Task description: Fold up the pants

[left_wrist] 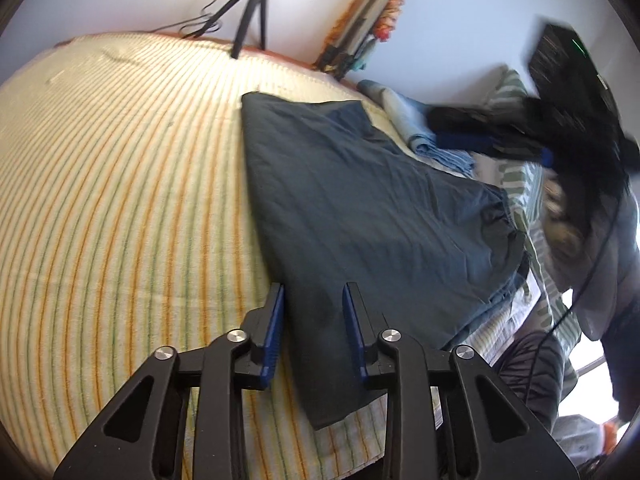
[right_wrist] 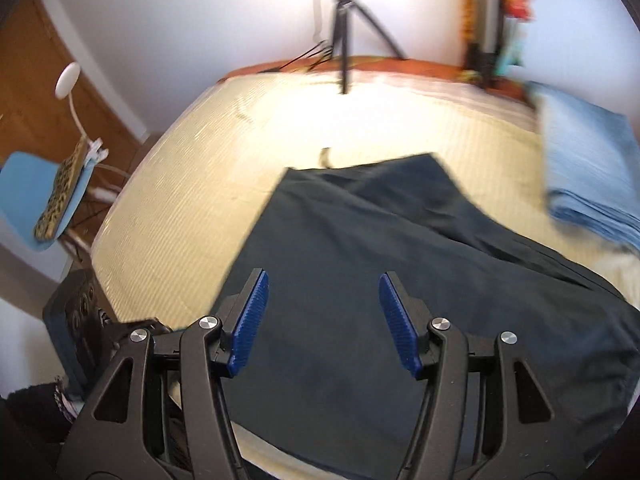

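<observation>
The dark navy fabric pants (left_wrist: pixel 360 216) are spread on the cream striped bedspread (left_wrist: pixel 120 184). Above them the left gripper (left_wrist: pixel 314 304) is held moderately parted, and the right gripper (right_wrist: pixel 324 296) widely parted; nothing is gripped.

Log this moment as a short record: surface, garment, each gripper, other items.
surface: bed with a striped cover
garment: dark pants lying on the bed, partly folded over, wrinkled
left gripper: open, above the pants' near end, holding nothing
right gripper: open, above the pants, holding nothing
other clothes: folded blue stack beside the pants
background: tripod at the far side of the bed; blue chair off to the side
fold state: not finished
</observation>
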The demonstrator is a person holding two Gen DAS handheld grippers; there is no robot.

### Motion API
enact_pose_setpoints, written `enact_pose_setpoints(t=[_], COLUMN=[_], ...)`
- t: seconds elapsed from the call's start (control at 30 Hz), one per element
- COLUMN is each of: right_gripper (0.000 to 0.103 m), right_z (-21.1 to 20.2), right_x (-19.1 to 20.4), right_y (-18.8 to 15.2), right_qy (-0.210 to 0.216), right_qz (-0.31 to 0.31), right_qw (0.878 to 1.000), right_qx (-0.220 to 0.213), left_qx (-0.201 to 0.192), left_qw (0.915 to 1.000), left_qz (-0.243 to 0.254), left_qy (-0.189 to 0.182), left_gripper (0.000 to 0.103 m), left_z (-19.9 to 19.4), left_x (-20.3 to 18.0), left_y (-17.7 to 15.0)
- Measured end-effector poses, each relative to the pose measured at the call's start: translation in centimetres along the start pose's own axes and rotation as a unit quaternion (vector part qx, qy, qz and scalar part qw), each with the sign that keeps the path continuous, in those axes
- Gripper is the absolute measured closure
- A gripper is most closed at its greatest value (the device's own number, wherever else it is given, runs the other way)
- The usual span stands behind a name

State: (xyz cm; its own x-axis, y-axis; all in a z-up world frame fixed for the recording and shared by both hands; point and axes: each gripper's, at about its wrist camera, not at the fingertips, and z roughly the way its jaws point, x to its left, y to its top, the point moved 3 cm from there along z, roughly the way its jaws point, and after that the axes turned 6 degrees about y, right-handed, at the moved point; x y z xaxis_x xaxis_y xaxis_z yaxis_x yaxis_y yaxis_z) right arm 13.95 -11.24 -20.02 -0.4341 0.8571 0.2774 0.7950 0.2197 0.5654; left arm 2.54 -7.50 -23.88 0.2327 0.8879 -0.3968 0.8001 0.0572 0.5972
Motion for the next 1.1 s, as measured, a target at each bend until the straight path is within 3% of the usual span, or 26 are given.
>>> enact_pose_setpoints(t=[0.4, 0.6, 0.8, 0.87, 0.9, 0.93, 1.03, 1.1], right_gripper=[0.043, 0.043, 0.043, 0.049, 0.061, 0.067, 0.086, 0.09], right_z=[8.8, 12.6, 15.1, 15.5, 15.5, 15.5, 14.9, 14.3], right_x=[2.8, 3.0, 3.9, 4.0, 3.9, 3.9, 3.7, 3.3], right_y=[3.8, 5.3, 5.4, 5.1, 5.0, 5.0, 4.8, 4.9], right_qy=[0.019, -0.028, -0.102, -0.123, -0.133, -0.138, -0.13, -0.113], right_qz=[0.024, 0.037, -0.01, -0.023, -0.028, -0.033, -0.035, -0.019], right_qw=[0.996, 0.99, 0.979, 0.976, 0.974, 0.974, 0.976, 0.98], right_qx=[0.086, 0.136, 0.176, 0.179, 0.18, 0.178, 0.173, 0.165], left_qx=[-0.038, -0.044, -0.044, -0.042, -0.041, -0.041, -0.049, -0.052], left_qw=[0.999, 0.9983, 0.9982, 0.9984, 0.9984, 0.9984, 0.9983, 0.9984], left_qz=[0.018, 0.03, 0.033, 0.031, 0.03, 0.03, 0.028, 0.021], left_qy=[-0.016, -0.021, -0.023, -0.023, -0.024, -0.025, -0.01, 0.001], left_gripper=[0.084, 0.084, 0.084, 0.084, 0.084, 0.084, 0.083, 0.078], left_z=[-0.7, -0.7, -0.3, -0.1, -0.1, -0.2, -0.5, -0.7], left_x=[-1.2, -2.2, -2.8, -3.1, -3.1, -3.1, -2.8, -2.3], left_y=[0.5, 0.4, 0.5, 0.4, 0.2, 0.1, -0.2, -0.4])
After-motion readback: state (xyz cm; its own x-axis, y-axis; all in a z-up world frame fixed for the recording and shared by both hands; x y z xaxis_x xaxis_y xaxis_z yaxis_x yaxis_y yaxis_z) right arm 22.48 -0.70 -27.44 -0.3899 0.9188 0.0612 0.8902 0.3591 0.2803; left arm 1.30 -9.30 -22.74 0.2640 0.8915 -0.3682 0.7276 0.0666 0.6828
